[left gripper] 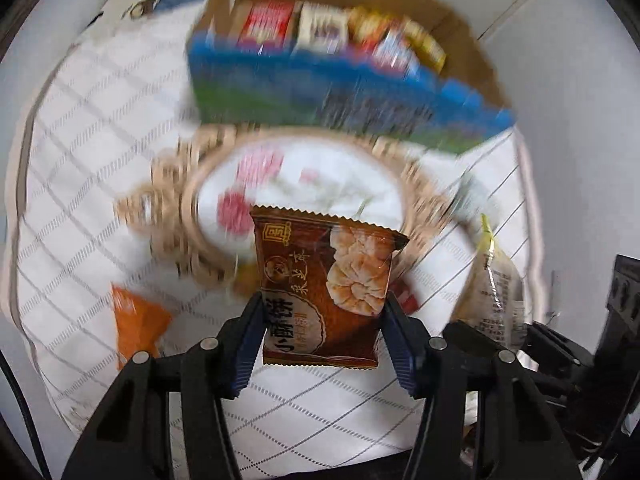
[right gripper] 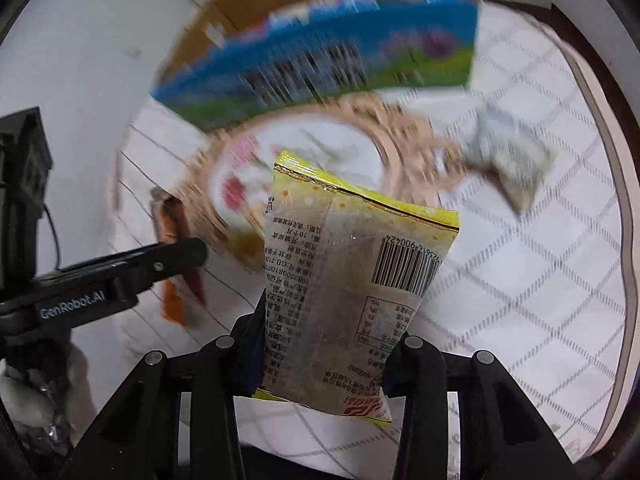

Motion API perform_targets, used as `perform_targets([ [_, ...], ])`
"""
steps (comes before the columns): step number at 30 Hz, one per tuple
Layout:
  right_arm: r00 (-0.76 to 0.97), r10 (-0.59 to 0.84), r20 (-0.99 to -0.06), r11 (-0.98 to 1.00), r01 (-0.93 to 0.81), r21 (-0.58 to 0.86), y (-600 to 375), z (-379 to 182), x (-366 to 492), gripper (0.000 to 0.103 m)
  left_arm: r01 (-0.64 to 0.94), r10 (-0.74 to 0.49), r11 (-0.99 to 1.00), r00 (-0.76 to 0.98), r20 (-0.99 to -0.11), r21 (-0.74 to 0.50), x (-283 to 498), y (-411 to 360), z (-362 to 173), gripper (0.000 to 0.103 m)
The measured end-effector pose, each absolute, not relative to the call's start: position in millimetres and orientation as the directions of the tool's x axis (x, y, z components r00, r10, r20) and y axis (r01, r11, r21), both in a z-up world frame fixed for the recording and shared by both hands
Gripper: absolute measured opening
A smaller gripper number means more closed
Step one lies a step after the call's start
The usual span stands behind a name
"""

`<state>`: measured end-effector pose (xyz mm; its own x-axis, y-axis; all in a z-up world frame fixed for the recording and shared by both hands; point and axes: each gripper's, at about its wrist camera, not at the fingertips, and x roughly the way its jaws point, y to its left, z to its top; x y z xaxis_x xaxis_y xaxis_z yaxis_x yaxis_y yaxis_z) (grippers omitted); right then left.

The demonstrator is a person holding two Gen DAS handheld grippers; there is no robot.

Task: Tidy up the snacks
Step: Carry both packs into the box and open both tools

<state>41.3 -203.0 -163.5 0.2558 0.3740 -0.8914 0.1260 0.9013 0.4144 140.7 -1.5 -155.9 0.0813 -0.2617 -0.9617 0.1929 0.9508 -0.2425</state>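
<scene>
Though blurred, snack packets in box.

Two held snack packets, one box, one plate, two loose packets.

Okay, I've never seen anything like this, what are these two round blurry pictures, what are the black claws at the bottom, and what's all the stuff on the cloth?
Each picture comes from a wide-angle camera mounted on a hand-held two-finger gripper; a person carries one in each hand. No robot arm is involved. The black claws are the gripper fingers.

The left camera shows the left gripper clamped on a brown snack packet. The right camera shows the right gripper clamped on a yellow-edged snack packet, its printed back facing the camera.

Below lies a white quilted cloth with a flowered plate, an orange packet and a greyish packet. Behind stands a cardboard box with a blue front, already holding several snacks. The blur suggests movement.
</scene>
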Motion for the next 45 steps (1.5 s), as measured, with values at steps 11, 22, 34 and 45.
perform_targets([
  [11, 0.417, 0.410, -0.811, 0.891, 0.006, 0.454, -176, -103, 216, 0.044, 0.253, -0.115, 0.964, 0.126, -0.985, -0.080, 312, -23, -98, 0.054],
  [22, 0.286, 0.432, -0.855, 0.892, 0.005, 0.452, -147, -155, 310, 0.044, 0.194, -0.015, 0.980, -0.085, -0.996, -0.032, 397, -31, -170, 0.054],
  [34, 0.147, 0.370, -0.917, 0.925, 0.034, 0.379, -145, -201, 327, 0.087, 0.150, -0.002, 0.988, -0.139, -0.990, -0.023, 393, -24, -204, 0.068],
  [45, 0.213, 0.233, -0.949, 0.965, 0.071, 0.252, -183, -177, 300, 0.087, 0.124, -0.050, 0.991, -0.023, -0.998, -0.052, 362, -31, -182, 0.069],
])
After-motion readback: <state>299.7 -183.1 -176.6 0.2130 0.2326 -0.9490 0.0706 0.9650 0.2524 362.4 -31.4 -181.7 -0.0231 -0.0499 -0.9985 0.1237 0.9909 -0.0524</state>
